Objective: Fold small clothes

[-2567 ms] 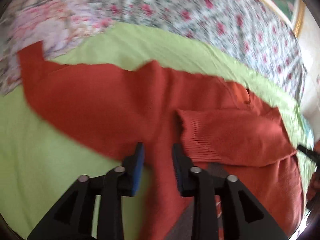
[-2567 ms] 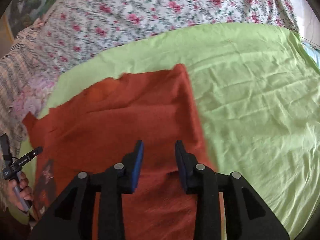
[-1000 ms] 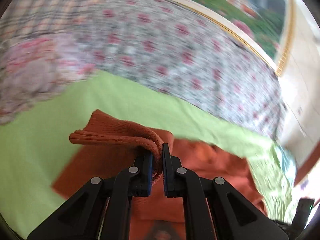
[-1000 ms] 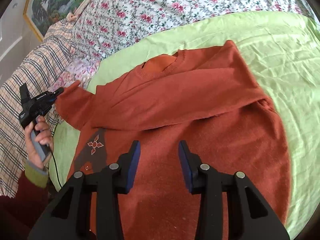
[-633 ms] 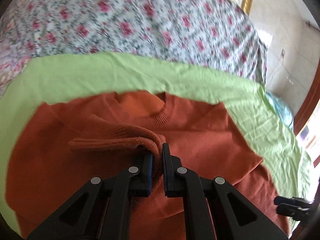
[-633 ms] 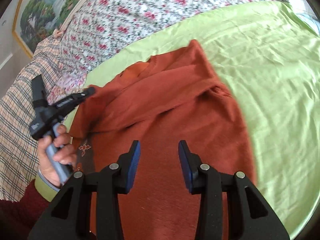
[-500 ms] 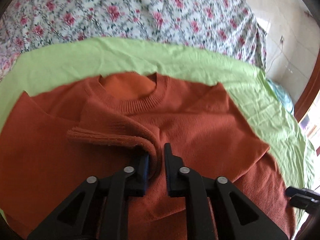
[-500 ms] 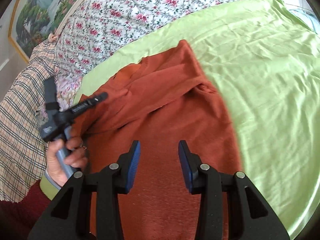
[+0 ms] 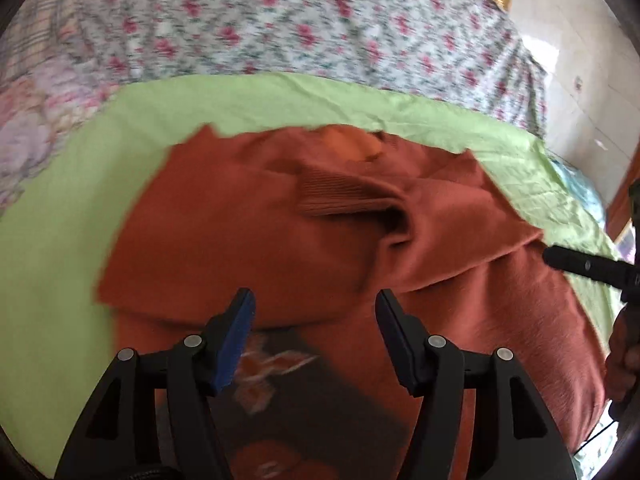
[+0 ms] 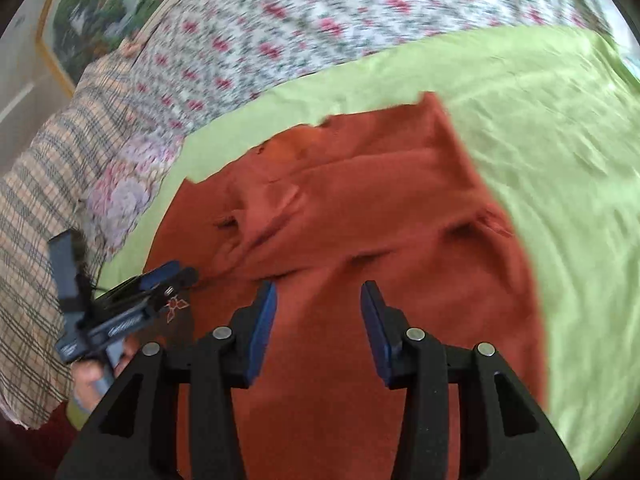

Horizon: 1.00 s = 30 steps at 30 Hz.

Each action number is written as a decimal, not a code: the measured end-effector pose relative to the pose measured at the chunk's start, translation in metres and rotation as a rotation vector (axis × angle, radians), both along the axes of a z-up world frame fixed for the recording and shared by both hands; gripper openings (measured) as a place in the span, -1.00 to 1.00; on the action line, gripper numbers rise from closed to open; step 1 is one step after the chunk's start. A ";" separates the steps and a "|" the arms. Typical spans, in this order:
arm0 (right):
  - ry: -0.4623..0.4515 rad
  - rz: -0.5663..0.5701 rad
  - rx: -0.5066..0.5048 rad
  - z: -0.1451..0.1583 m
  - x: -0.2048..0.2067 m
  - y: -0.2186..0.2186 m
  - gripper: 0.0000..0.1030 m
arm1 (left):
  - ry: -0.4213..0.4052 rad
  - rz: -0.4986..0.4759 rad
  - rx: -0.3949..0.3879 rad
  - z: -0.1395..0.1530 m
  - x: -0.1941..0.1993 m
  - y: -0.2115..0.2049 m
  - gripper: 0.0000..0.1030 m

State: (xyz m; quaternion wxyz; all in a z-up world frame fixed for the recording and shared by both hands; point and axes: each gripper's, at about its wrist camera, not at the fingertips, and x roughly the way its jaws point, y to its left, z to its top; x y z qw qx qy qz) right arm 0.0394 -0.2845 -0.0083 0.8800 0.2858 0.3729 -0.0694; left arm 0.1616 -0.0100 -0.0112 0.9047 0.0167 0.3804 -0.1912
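A rust-orange sweater (image 9: 248,240) lies flat on a light green sheet (image 9: 52,280), both sleeves folded in across its chest. The ribbed cuff (image 9: 344,196) of the left sleeve rests near the collar. My left gripper (image 9: 314,312) is open and empty, just above the sweater's lower chest, over a dark printed patch (image 9: 304,408). My right gripper (image 10: 318,304) is open and empty over the sweater (image 10: 400,248) body; its tip shows in the left wrist view (image 9: 584,266). The left gripper shows in the right wrist view (image 10: 160,280), held in a hand.
A floral bedspread (image 9: 280,28) lies behind the green sheet (image 10: 560,140). A plaid blanket (image 10: 36,220) and a flowered pillow (image 10: 124,200) sit at the left. A framed landscape picture (image 10: 100,12) hangs on the wall. Tiled floor (image 9: 576,92) lies beyond the bed's right side.
My left gripper carried the sleeve cuff across the chest, opened and let it go, then drew back. The right gripper stayed open over the body.
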 end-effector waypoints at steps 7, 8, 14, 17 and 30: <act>-0.015 0.203 -0.153 0.014 0.090 0.061 -0.12 | 0.062 0.241 0.057 -0.022 0.022 0.080 0.22; -0.014 0.234 -0.182 0.014 0.103 0.070 -0.12 | 0.078 0.253 0.060 -0.026 0.026 0.085 0.22; 0.068 0.384 -0.362 -0.010 0.176 0.104 -0.12 | 0.128 0.275 0.082 -0.043 0.038 0.096 0.22; 0.148 0.414 -0.438 -0.032 0.199 0.107 -0.14 | 0.124 0.283 0.103 -0.044 0.046 0.093 0.22; -0.098 -0.020 -0.162 0.026 0.107 -0.020 -0.88 | 0.107 0.402 0.085 -0.043 0.076 0.100 0.12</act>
